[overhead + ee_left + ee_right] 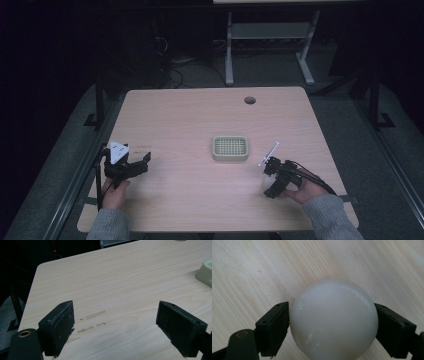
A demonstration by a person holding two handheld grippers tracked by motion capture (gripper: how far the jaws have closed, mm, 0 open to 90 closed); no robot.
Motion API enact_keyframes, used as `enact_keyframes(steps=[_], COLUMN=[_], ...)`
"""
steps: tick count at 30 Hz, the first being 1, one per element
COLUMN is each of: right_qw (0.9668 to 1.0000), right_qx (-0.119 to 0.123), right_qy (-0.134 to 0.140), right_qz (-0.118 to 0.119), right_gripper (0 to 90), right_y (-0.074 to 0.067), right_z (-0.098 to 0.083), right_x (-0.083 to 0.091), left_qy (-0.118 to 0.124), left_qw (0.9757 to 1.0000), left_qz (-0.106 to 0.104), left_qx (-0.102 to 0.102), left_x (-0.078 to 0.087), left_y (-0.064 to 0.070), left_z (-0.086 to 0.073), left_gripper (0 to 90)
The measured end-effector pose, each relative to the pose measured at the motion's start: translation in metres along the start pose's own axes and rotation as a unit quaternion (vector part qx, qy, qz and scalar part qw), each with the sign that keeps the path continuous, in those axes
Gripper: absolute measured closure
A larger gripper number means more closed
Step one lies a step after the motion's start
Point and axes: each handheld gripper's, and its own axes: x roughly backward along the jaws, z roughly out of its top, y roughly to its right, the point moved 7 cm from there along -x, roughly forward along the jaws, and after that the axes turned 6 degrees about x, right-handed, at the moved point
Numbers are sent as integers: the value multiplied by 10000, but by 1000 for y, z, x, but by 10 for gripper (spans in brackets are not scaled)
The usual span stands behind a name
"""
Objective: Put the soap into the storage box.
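- The right claw point(332, 327) has its two jaws pressed against opposite sides of a white ball point(334, 320), closed just to the ball's width, so it has hold of it.
- The ball sits low over the counter point(190, 200) near the front right corner, in front of and to the right of the small slotted tray point(230, 148).
- The left claw point(115, 327) is wide open and holds nothing; bare wood shows between its jaws. It rests at the counter's front left, well apart from the ball and tray.
- Judging by its glossy, even sheen, the ball looks hard and smooth, so probably slippery and likely to roll if released on the flat wood.
- It appears light, though its weight cannot be read for certain.
- The best hold seems to be across its widest girth, jaws level with the centre; a grip above or below that line could squeeze it out.
- If it is hollow or ceramic, firm pressure could crack it, so moderate force seems wise.
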Motion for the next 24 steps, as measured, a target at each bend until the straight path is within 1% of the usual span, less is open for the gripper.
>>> enact_keyframes(steps=[1, 6, 15, 16, 19, 24], right_qw=[10000, 9999, 9999, 9999, 9999, 10000], right_qx=[10, 30, -8, -1, -86, -77], right_qy=[-44, -86, -158, -158, -119, -24], right_qz=[-44, -69, -24, -15, 23, 45], right_gripper=[191, 226, 235, 236, 236, 236], right_y=[1, 1, 2, 2, 2, 3], right_z=[0, 0, 0, -1, -1, 2], right_x=[-1, -2, -1, -1, -1, 4], left_qy=[3, -8, -1, -2, -6, 13], left_qw=[10000, 10000, 10000, 10000, 10000, 10000], left_qz=[4, 6, 5, -5, 0, 19], left_qx=[4, -2, 22, 12, 52, 62], left_x=[0, 0, 0, 0, 1, 1], left_y=[0, 0, 0, 0, -1, -2], left_z=[0, 0, 0, 0, 1, 1], left_gripper=[148, 148, 148, 148, 148, 149])
